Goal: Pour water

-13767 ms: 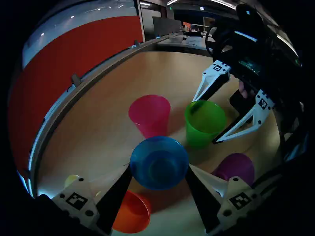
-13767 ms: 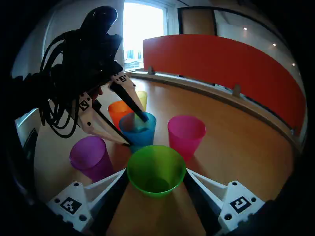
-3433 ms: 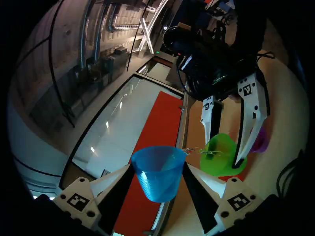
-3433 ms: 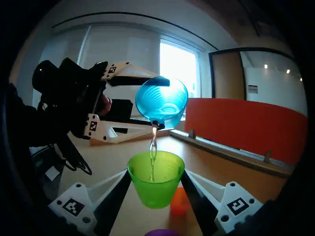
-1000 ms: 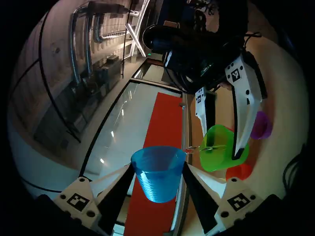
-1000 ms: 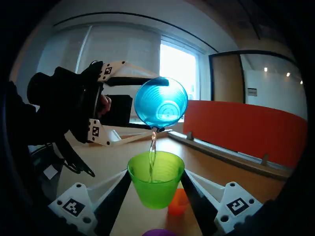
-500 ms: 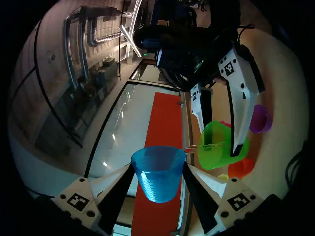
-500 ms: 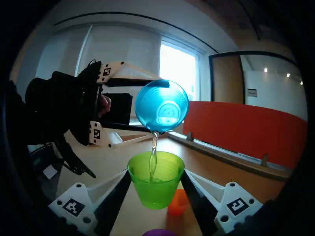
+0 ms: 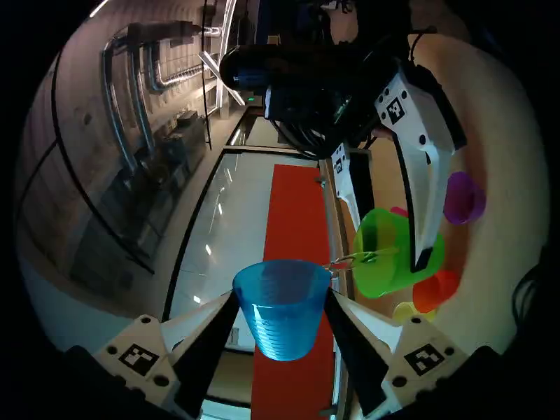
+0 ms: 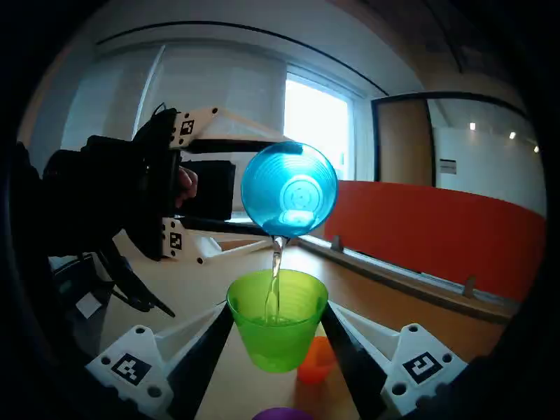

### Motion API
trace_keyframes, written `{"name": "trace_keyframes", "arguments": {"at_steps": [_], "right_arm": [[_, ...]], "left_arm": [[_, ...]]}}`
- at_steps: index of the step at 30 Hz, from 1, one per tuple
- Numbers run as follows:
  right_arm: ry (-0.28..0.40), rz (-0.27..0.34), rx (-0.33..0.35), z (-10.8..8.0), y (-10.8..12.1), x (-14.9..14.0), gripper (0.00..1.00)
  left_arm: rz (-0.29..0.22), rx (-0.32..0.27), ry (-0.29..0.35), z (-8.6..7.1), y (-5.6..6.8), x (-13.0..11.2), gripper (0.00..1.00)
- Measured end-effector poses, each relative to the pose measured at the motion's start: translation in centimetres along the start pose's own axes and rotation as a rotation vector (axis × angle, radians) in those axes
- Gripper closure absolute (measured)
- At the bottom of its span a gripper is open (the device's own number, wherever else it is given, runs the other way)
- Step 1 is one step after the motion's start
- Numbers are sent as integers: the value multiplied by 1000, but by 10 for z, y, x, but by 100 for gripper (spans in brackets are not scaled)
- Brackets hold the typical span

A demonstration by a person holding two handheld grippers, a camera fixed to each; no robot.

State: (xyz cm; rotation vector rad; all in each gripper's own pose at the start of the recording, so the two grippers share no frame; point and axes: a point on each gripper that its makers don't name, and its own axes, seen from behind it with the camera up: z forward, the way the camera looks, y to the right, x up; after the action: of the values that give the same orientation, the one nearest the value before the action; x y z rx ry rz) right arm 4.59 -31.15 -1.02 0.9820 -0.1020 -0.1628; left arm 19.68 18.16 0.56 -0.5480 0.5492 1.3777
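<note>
While the left gripper [image 9: 281,297] pinches the blue cup [image 9: 281,315] by its sides, the cup lies tipped, mouth facing the right gripper view. Thin stream of water [image 10: 274,280] drops from its lower lip into the green cup [image 10: 277,336] straight below; a little water pooled inside. Right gripper [image 10: 277,309] clamps the green cup between both fingers, upright. Orange cup [image 10: 316,360] just behind it to the right, on the table [image 10: 420,301]. Purple cup [image 10: 283,414] rim at bottom edge. Red panel [image 10: 448,231] far right.
</note>
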Motion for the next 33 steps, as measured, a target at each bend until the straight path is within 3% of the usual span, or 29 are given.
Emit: {"name": "trace_keyframes", "arguments": {"at_steps": [21, 33], "right_arm": [[2, 0, -4, -1, 0, 0, 12], [2, -2, -8, -2, 2, 0, 11]], "left_arm": [[85, 14, -2, -1, -4, 3, 15], [111, 16, -1, -1, 2, 5, 15]]}}
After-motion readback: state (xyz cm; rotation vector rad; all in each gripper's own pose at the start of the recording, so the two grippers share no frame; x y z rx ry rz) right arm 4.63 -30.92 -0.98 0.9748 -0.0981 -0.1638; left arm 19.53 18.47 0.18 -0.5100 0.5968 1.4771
